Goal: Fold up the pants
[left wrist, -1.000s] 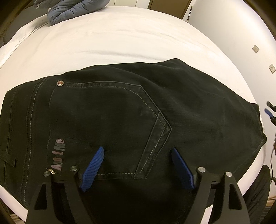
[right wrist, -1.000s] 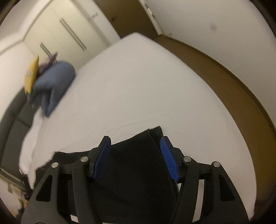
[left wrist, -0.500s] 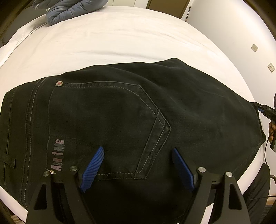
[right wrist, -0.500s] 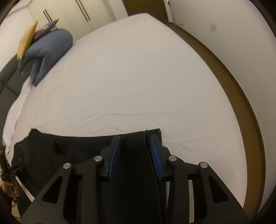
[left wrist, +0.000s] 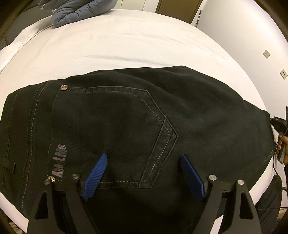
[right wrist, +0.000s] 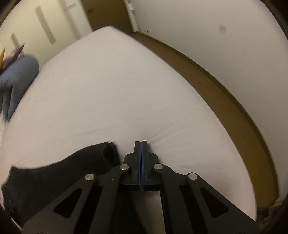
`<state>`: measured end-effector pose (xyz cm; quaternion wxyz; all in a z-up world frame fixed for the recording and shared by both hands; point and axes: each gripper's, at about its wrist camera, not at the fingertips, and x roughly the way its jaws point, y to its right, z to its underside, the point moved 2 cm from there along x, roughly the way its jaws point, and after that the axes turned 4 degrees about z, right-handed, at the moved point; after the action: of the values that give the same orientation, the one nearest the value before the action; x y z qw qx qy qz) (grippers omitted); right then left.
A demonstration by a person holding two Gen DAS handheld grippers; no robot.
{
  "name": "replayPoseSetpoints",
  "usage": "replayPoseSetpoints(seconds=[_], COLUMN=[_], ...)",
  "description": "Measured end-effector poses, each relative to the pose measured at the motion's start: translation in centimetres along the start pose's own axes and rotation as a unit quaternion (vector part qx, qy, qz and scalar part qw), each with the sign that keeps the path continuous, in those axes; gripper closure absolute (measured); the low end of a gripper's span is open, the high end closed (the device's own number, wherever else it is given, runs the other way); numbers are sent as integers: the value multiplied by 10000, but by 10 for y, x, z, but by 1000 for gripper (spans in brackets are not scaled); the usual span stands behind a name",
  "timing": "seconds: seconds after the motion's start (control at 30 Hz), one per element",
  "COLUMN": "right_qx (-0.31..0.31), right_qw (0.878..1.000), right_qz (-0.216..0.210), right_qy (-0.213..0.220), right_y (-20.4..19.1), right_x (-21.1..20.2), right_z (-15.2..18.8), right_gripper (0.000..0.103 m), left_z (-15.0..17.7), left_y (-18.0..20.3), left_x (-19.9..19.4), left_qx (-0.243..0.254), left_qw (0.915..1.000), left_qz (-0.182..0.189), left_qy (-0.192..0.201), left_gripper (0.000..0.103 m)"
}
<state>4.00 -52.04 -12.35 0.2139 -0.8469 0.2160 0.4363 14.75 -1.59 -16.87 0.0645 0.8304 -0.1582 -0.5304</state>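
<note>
Black pants lie folded on the white bed, back pocket up, waistband at the left. My left gripper is open above the pocket's lower edge, holding nothing. In the right wrist view my right gripper is shut with its blue pads pressed together, just right of the pants' far corner. I see no cloth between the pads. The right gripper's body also shows at the left wrist view's right edge, by the pants' right end.
A blue-grey duvet bundle lies at the bed's far end, also in the right wrist view. A brown floor strip and a white wall run along the bed's right side. Wardrobe doors stand behind.
My right gripper closed from wide open to fully shut and shifted right, off the pants' edge. The left gripper stayed open and almost still.
</note>
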Motion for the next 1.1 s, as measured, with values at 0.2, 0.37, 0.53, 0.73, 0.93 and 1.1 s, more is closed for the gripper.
replayPoseSetpoints(seconds=[0.2,0.37,0.53,0.73,0.93,1.1], right_qx=[636,832,-33,269,619,1079], right_qw=[9959,9852,9534,9562,9840,9290], right_qz=[389,-1405,-2980,-2416,-1162,-3151], right_qy=[509,521,-469,-1628,-1203,-1613], right_y=[32,1,-120,-139,-95,-149], right_x=[-29,-89,-88,-15,-47,-74], right_z=[-8,17,120,202,184,209], right_gripper=[102,101,101,103,96,36], left_z=[1,6,15,29,51,57], left_y=[5,5,9,8,8,-3], left_x=[0,-8,-12,-17,-30,-35], left_qx=[-25,-167,-107,253,415,252], left_qw=[10000,9995,9996,9996,9989,9993], left_qz=[14,89,-21,-97,-164,0], left_qy=[38,247,244,103,168,275], left_gripper=[14,13,12,12,12,12])
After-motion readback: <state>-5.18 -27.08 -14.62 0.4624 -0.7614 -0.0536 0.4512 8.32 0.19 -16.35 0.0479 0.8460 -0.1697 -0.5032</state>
